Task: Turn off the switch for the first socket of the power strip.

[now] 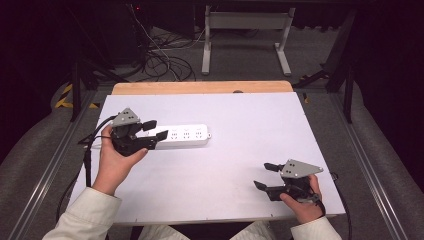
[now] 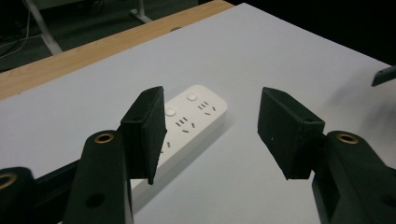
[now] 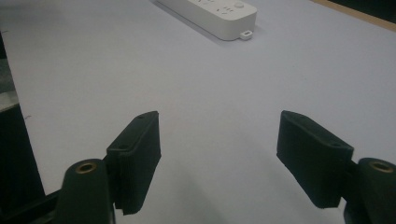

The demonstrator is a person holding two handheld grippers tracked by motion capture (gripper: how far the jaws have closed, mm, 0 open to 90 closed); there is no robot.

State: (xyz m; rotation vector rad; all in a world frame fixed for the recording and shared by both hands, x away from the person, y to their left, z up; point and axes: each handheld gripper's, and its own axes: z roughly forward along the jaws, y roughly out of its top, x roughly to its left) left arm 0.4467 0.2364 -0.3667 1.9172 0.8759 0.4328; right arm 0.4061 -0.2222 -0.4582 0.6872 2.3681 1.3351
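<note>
The left gripper (image 1: 154, 129) has its jaws spread wide, and it holds nothing. The gap between them is bare in the left gripper view. Just past its tips lies the white power strip (image 1: 183, 135), flat on the white table (image 1: 240, 170), a bit left of the middle. In the high view the jaws sit at the strip's near end — I cannot tell if one tip brushes it.

The right gripper (image 1: 265, 176) is well apart, down by the near right corner of the table. Its jaws are wide too, with nothing in them. From its own view the power strip (image 3: 210, 13) looks far off.

What could go wrong? The strip is smooth and light, I think. If the left jaws come in crooked, one tip could bump the end and push the strip away — then they would shut on air. Grabbing only the very end could make the long strip swing or slip out.
</note>
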